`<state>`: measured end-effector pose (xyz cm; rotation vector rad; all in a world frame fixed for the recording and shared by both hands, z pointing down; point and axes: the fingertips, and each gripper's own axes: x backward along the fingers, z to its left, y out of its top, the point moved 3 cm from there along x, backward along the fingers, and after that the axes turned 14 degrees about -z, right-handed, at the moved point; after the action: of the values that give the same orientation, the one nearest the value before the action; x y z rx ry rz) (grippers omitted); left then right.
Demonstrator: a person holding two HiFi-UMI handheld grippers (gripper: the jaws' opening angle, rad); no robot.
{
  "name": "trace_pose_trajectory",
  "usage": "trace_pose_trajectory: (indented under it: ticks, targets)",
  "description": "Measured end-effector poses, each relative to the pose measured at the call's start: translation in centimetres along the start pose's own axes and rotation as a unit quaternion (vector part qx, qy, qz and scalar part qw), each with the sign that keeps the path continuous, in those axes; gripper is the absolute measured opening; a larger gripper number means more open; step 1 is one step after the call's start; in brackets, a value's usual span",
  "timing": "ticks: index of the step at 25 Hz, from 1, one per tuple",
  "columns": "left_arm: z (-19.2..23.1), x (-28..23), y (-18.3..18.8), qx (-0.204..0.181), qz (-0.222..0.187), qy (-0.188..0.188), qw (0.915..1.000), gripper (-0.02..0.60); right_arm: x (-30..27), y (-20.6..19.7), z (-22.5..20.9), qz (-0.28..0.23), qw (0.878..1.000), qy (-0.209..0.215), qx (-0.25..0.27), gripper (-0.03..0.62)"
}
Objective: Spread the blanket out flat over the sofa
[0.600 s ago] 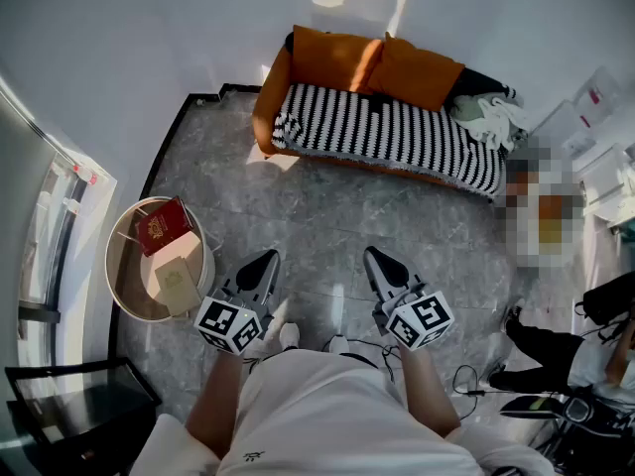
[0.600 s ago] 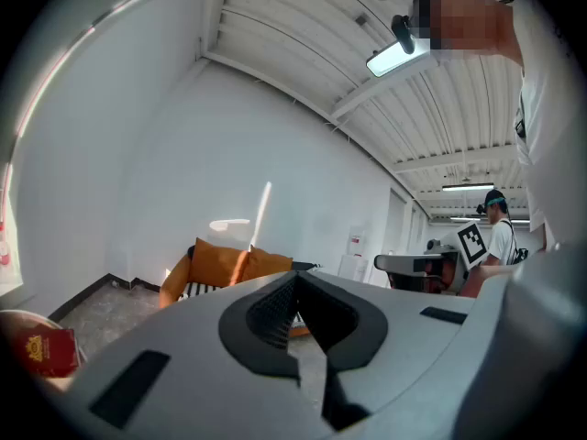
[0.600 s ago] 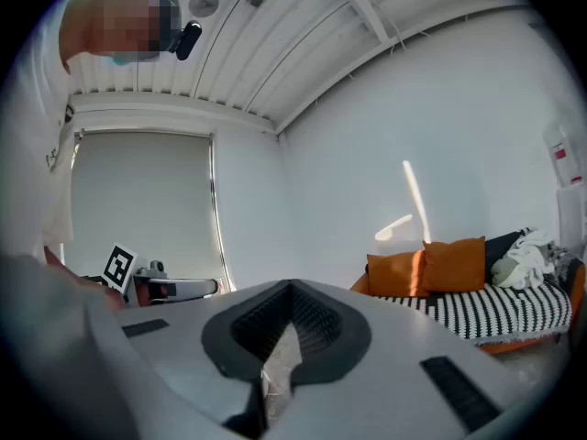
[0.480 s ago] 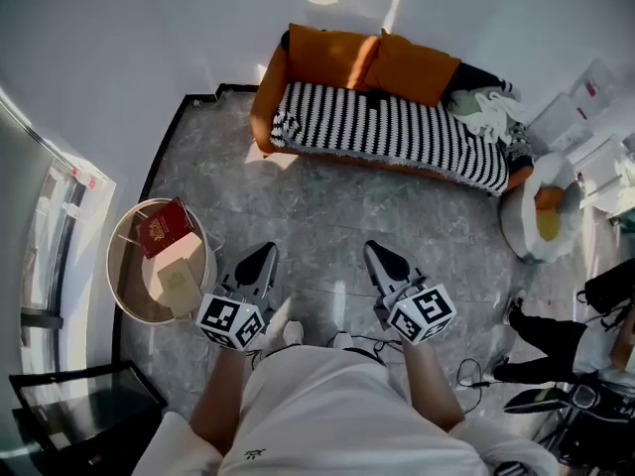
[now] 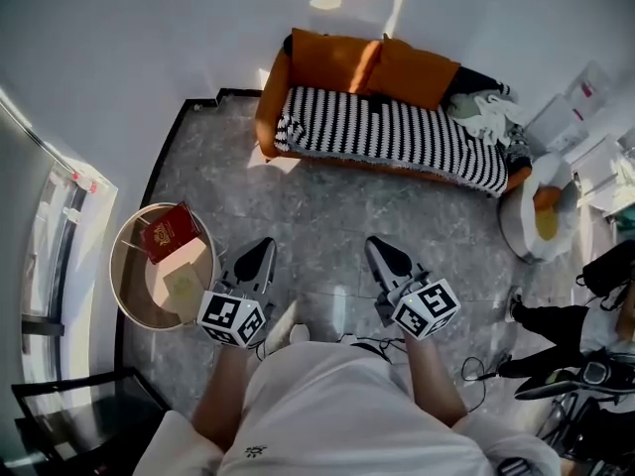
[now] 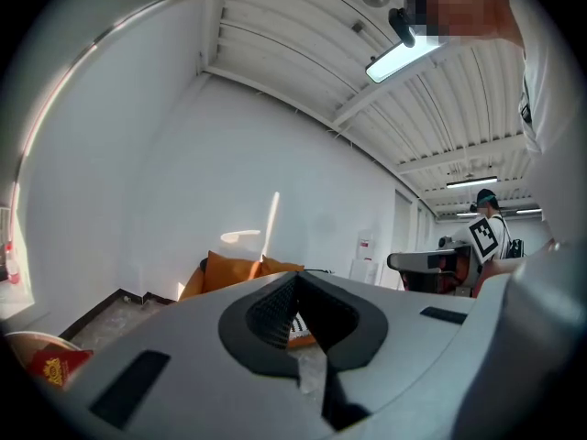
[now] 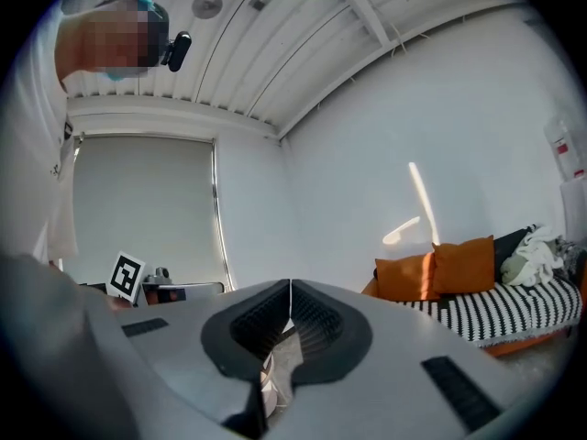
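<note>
An orange sofa stands against the far wall, with two orange cushions at its back. A black-and-white striped blanket lies spread over its seat; the blanket also shows at the right of the right gripper view. My left gripper and right gripper are held level in front of me, well short of the sofa. Both are shut with nothing between the jaws; the left gripper and right gripper views show their tips meeting.
A round side table with a red book stands on the floor at my left. A crumpled pale cloth lies on the sofa's right end, a round white seat beside it. Another person and cables are at the right.
The view has shifted slightly; both grippers stay held in front of me, shut. Nothing on the sofa has moved.
</note>
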<state>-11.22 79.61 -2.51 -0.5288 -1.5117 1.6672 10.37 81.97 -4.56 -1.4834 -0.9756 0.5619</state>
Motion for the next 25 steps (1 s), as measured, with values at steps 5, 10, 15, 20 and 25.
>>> trace_pose_trajectory:
  ticks: [5,10,15,20,25]
  targets:
    - [1.0,0.7,0.4,-0.013,-0.004,-0.003,0.9999,0.017,-1.1,0.0,1.2,-0.002,1.0,0.0,-0.005,0.025]
    - [2.0,1.7,0.9,-0.017,-0.013,-0.005,0.9998,0.017,-2.1,0.1,2.4,-0.007,1.0,-0.002,0.004,0.026]
    - [3.4,3.0,1.3,-0.014,-0.022,0.003,0.9997,0.017,-3.2,0.0,4.2,-0.005,1.0,0.007,0.019,0.026]
    - [4.9,3.3,1.6,-0.016,-0.028,0.02,0.9993,0.017,-4.7,-0.3,4.8,0.0,1.0,0.015,0.015,0.026]
    - [5.8,2.8,1.6,-0.011,-0.031,0.028,0.9991,0.017,-6.6,-0.3,4.7,0.002,1.0,0.028,0.014,0.026]
